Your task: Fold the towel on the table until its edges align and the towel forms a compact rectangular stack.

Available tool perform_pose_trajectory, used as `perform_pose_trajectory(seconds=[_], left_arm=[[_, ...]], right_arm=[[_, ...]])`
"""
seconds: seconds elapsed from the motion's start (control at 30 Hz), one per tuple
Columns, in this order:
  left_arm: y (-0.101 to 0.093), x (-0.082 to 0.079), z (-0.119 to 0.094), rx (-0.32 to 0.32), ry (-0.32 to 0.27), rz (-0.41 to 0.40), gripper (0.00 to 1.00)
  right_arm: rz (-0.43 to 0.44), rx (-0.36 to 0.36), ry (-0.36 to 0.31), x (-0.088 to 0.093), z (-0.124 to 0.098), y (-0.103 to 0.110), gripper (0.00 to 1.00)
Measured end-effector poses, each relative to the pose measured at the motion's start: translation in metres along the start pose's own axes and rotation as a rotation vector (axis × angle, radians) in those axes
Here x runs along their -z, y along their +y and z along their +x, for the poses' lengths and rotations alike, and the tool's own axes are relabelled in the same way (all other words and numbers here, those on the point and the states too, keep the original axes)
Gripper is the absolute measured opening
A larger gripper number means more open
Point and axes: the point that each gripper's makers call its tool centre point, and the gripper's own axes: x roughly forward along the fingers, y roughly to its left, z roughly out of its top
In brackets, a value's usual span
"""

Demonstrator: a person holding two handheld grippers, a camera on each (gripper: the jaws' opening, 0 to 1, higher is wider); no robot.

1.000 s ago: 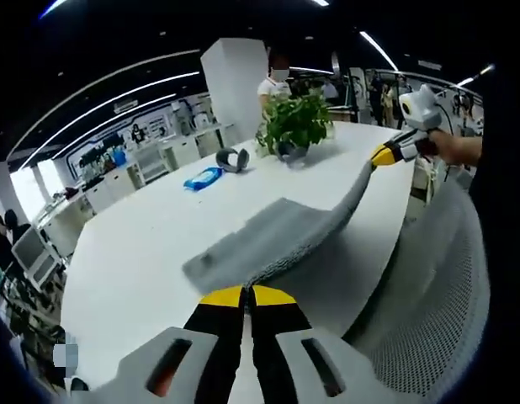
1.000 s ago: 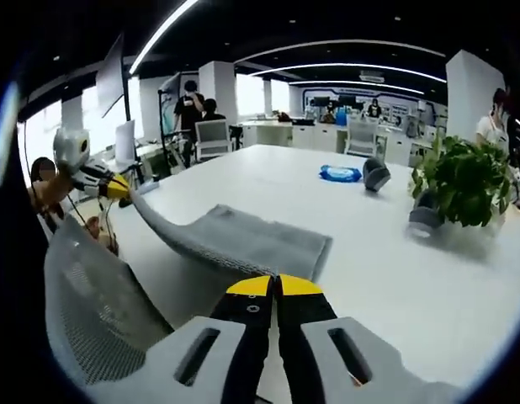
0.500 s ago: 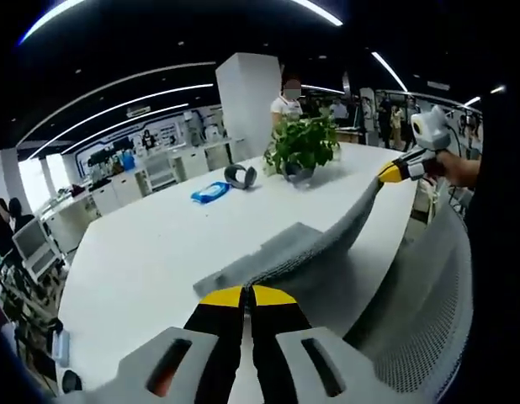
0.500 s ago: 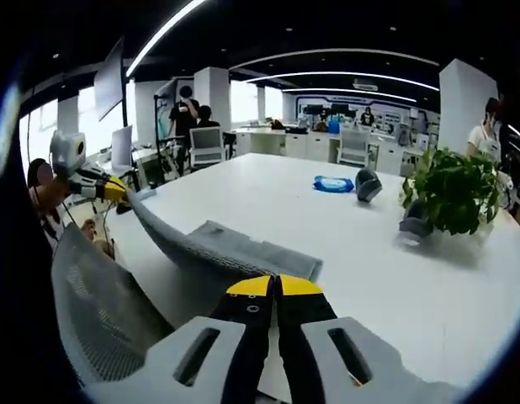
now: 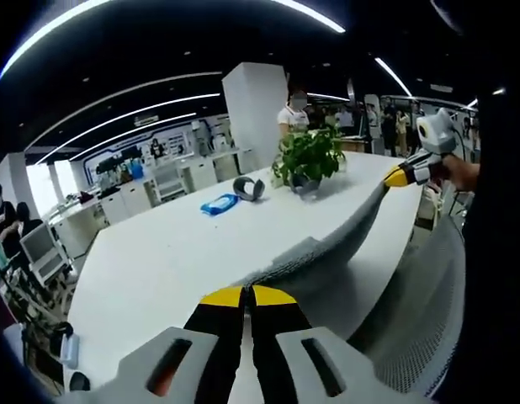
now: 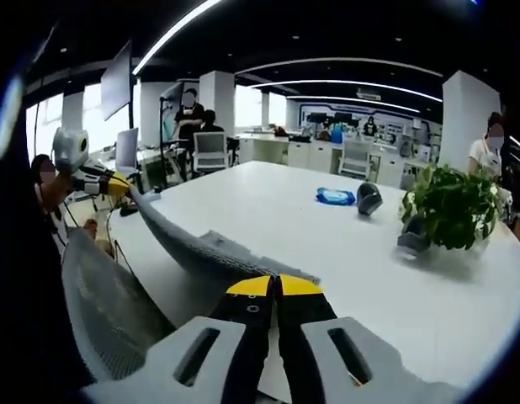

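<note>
Towel [image 5: 327, 249] lifted higher, 2 grippers pinching corners

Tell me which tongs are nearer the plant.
Right. The right tongs hold the towel's corner on the plant's side; the left tongs hold the far corner.

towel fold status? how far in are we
Early. Done: both grippers are shut on the towel, left gripper and right gripper each pinching a corner of one edge. In hand: that edge is lifted, and the towel hangs stretched between them above the table. Left: carry it over, align edges, and finish a compact rectangle.
</note>
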Motion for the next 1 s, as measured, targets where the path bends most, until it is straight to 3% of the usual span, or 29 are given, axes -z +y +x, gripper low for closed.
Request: perform_pose_trajectory(seconds=[0.27, 0.47, 0.73, 1.0], left_arm=[[0.0, 0.002, -0.01, -0.013, 0.006, -0.016, 0.02], [0.001, 0.006, -0.005, -0.014, 0.023, -0.008, 0.02], [0.007, 0.01, 0.01, -0.014, 0.061, 0.022, 0.02], [0.022, 0.015, 0.036, 0.03, 0.092, 0.047, 0.02]], right_arm=[[-0.059, 0.002, 0.013, -0.013, -0.005, 0.008, 0.0], [-0.065, 0.001, 0.04, -0.005, 0.004, 0.004, 0.0], [-0.104, 0.003, 0.083, 0.002, 0.02, -0.004, 0.0], [-0.096, -0.009, 0.113, 0.009, 0.053, -0.018, 0.0]])
